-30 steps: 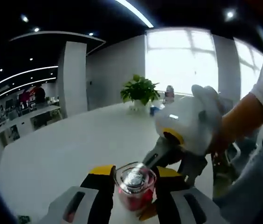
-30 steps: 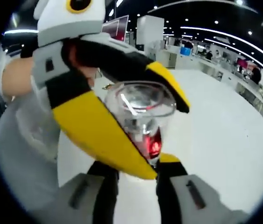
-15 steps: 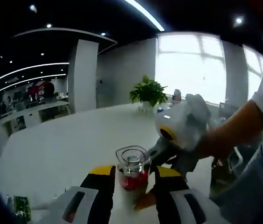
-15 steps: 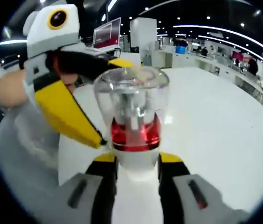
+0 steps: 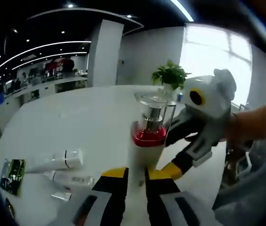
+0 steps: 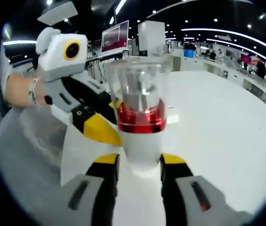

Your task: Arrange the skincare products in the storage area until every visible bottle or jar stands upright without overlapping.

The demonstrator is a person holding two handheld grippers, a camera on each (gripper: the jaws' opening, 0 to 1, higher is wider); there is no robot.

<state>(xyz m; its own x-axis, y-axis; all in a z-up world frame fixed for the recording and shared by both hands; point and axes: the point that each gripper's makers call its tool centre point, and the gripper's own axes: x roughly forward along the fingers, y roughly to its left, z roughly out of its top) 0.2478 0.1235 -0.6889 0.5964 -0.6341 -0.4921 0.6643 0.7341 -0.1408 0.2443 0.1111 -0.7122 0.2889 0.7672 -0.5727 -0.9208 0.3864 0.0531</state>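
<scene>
White table (image 5: 53, 127) in open-plan office, potted plant (image 5: 170, 75) at far edge by bright window. Pump bottle (image 5: 147, 141) w/ clear cap, red collar, white body stands upright, between both grippers. Left gripper (image 5: 136, 178): jaws clamped on bottle's lower body. Right gripper (image 6: 138, 165): jaws at either side of bottle base, grip unclear, can't tell. Two white tubes (image 5: 57, 162) lie flat on table nearby, beside a green packet (image 5: 11, 175).
</scene>
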